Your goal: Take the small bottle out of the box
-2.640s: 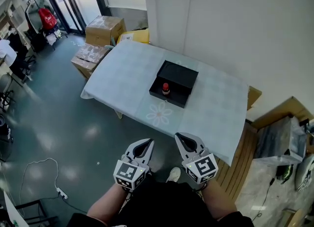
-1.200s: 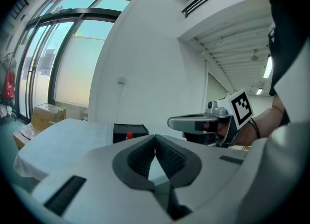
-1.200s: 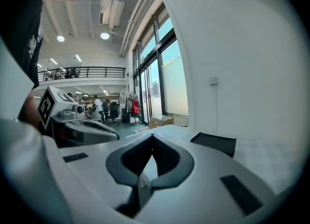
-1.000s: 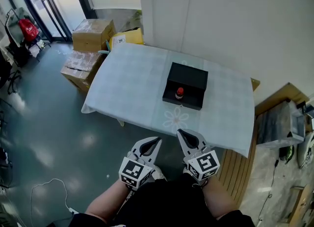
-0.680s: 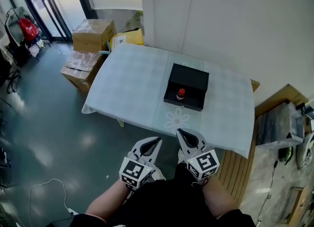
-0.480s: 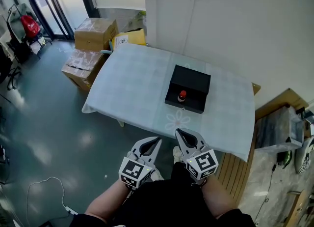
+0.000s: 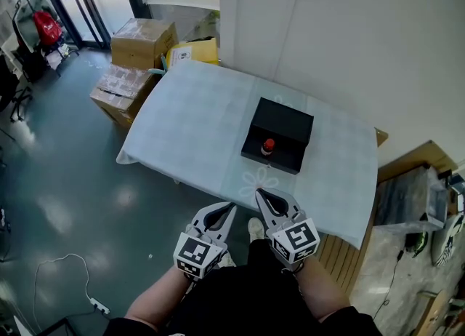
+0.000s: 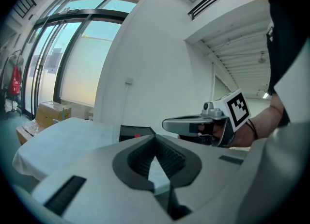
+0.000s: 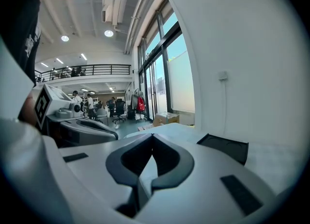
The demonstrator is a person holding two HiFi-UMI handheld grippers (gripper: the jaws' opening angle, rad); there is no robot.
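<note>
Bottle, one, in one box

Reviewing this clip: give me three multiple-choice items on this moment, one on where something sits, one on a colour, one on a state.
1. Where is the small bottle?
A. On the floor
B. Inside the black box on the table
C. On the cloth beside the box

2. What colour is the bottle's cap?
A. Red
B. Green
C. White

3. How are the right tongs?
A. Shut on the bottle
B. Wide open
C. Shut and empty

Answers: 1 B, it stands within the box's walls; 2 A, the cap shows red against the black interior; 3 C, the tips meet with nothing between them.
</note>
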